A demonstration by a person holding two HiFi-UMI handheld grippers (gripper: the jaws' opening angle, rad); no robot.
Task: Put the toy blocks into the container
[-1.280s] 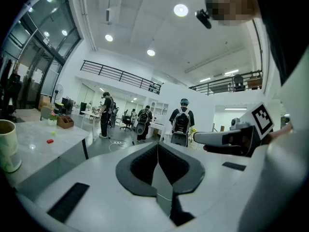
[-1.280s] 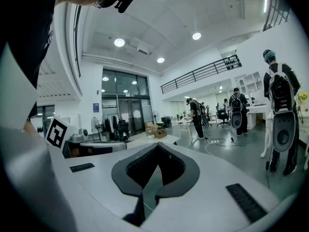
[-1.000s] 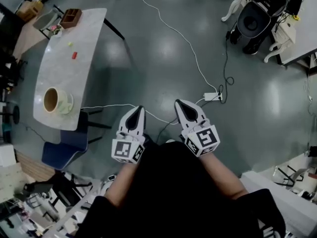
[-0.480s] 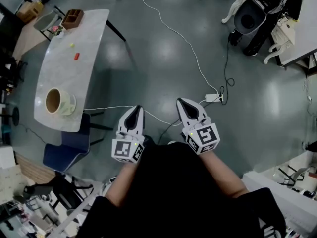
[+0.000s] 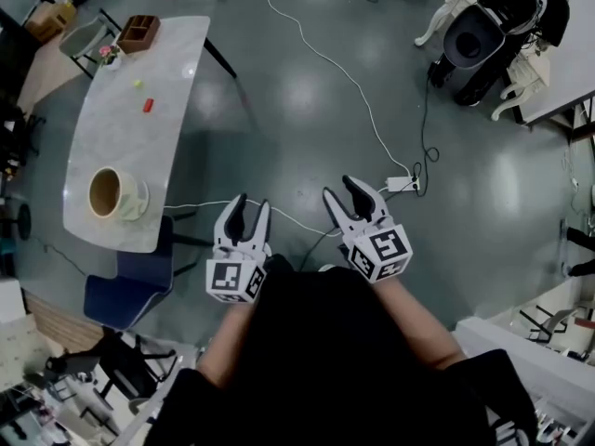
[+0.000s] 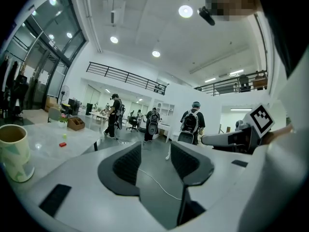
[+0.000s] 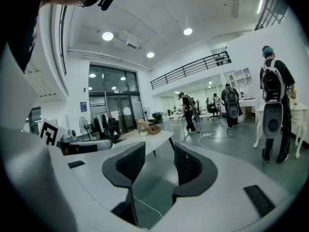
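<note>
A small red block and a tiny yellow-green block lie on the white marble table at the left. A pale mug-like container stands near that table's near end. The left gripper view shows the container and the red block far to the left. Both grippers hang over the grey floor, well away from the table. My left gripper and right gripper have jaws that are opening, with nothing between them. Only floor shows between the fingers and the fingers.
A brown wooden box and a small flower pot stand at the table's far end. A blue chair is tucked beside it. White cables and a power strip lie on the floor. Several people walk far off.
Both grippers' jaws were shut in the earlier frames and now stand apart. The hands have stayed in nearly the same place.
</note>
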